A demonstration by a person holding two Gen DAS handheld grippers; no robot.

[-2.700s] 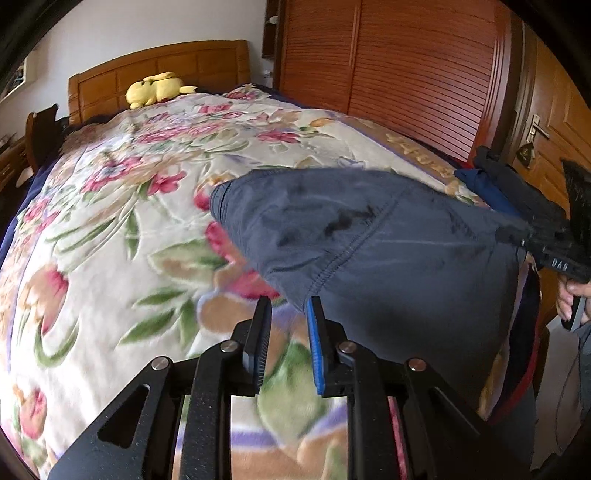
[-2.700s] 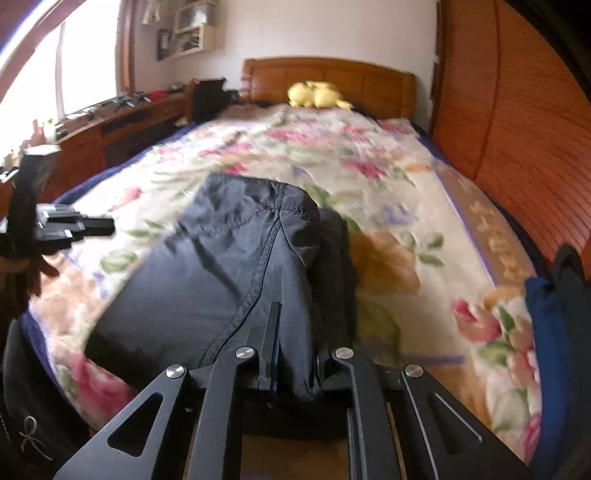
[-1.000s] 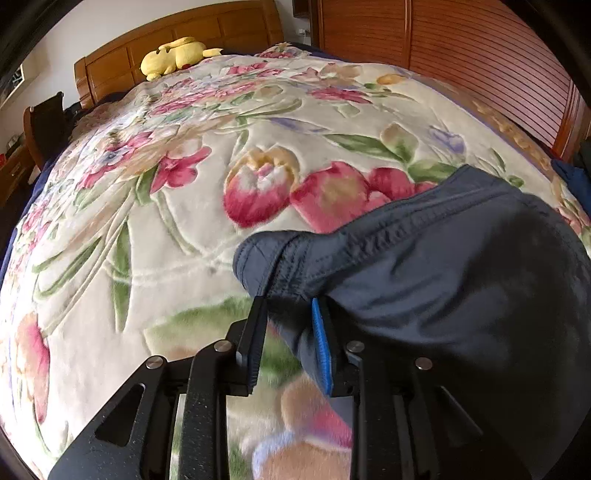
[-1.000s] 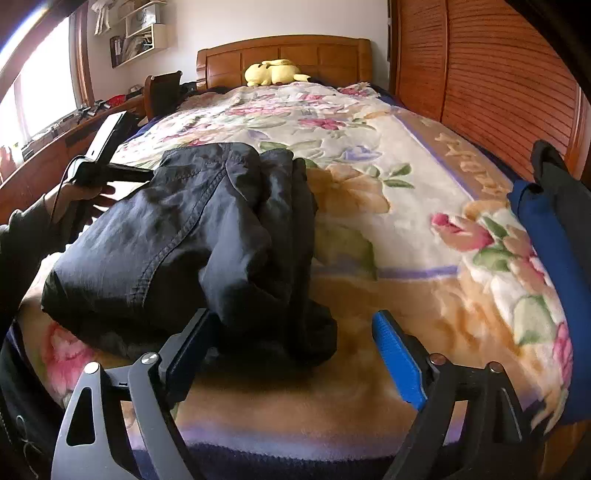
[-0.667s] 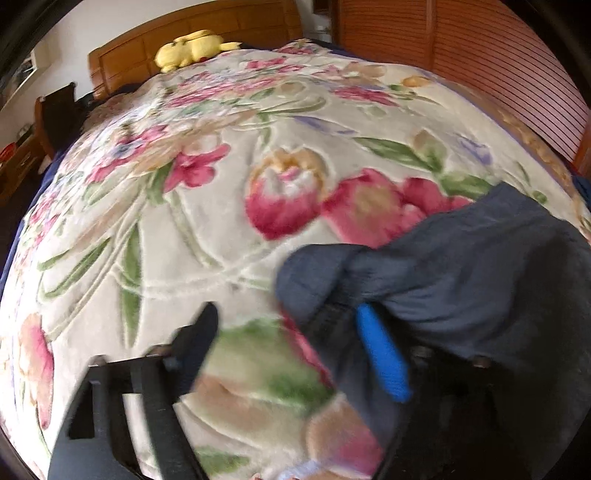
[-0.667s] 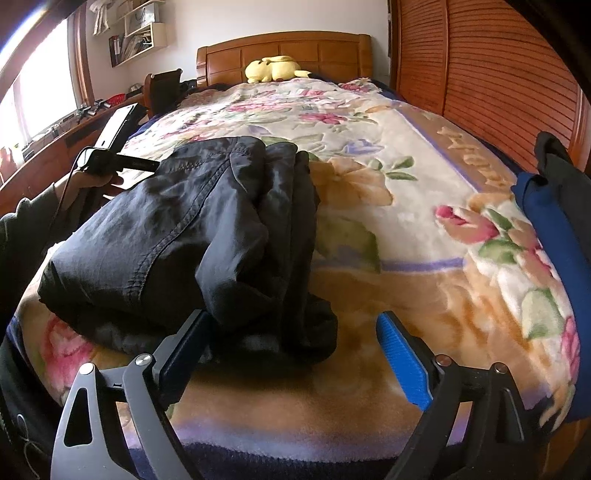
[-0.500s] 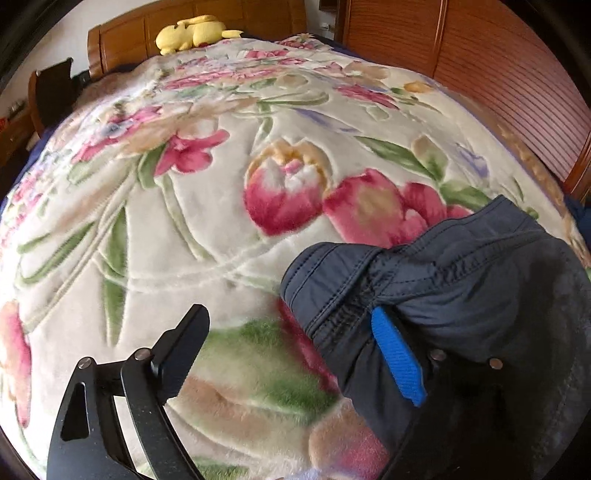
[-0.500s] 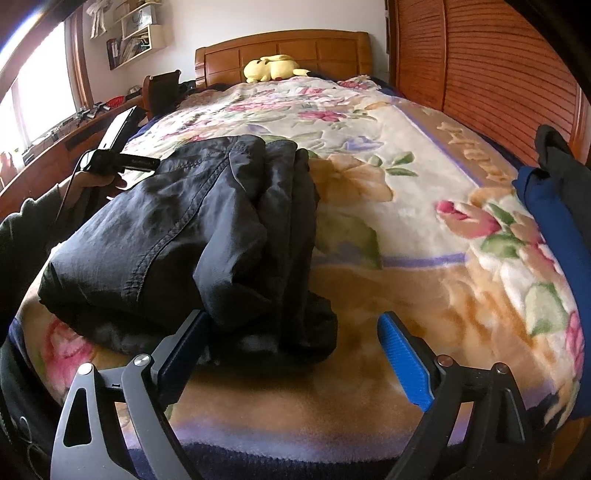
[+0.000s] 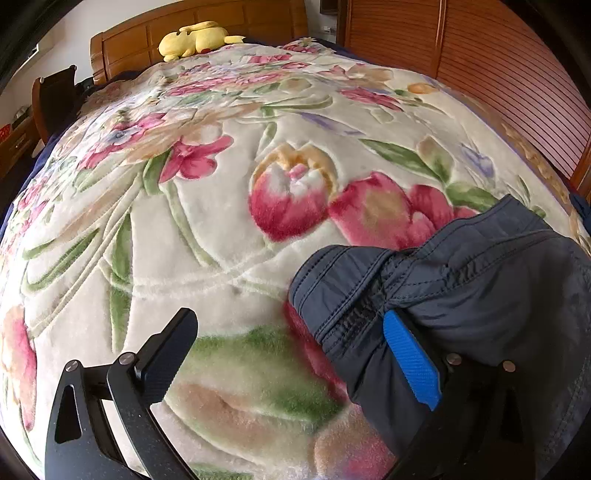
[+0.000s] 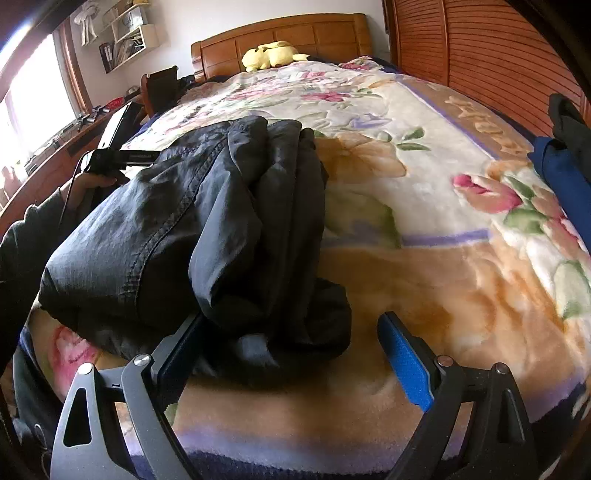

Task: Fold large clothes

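A dark navy garment (image 10: 207, 229) lies folded in a thick bundle on the floral blanket (image 10: 424, 206) near the bed's foot. In the left wrist view its stitched corner (image 9: 436, 280) lies at the lower right. My left gripper (image 9: 288, 332) is open; its blue-padded right finger (image 9: 410, 354) rests against the garment's edge, the left finger over bare blanket. My right gripper (image 10: 291, 332) is open, its jaws standing on either side of the bundle's near end, holding nothing. The left gripper also shows in the right wrist view (image 10: 122, 147), at the bundle's far left side.
A yellow plush toy (image 9: 195, 35) lies by the wooden headboard (image 10: 280, 33). A wooden slatted wardrobe (image 10: 480, 48) runs along the bed's right. Blue and black clothes (image 10: 565, 158) lie at the right edge. A desk (image 10: 44, 162) stands left of the bed.
Both grippers have let go of the garment and opened wide. The left gripper opened about half a second ago and shifted slightly left; the bundle now rests on the blanket.
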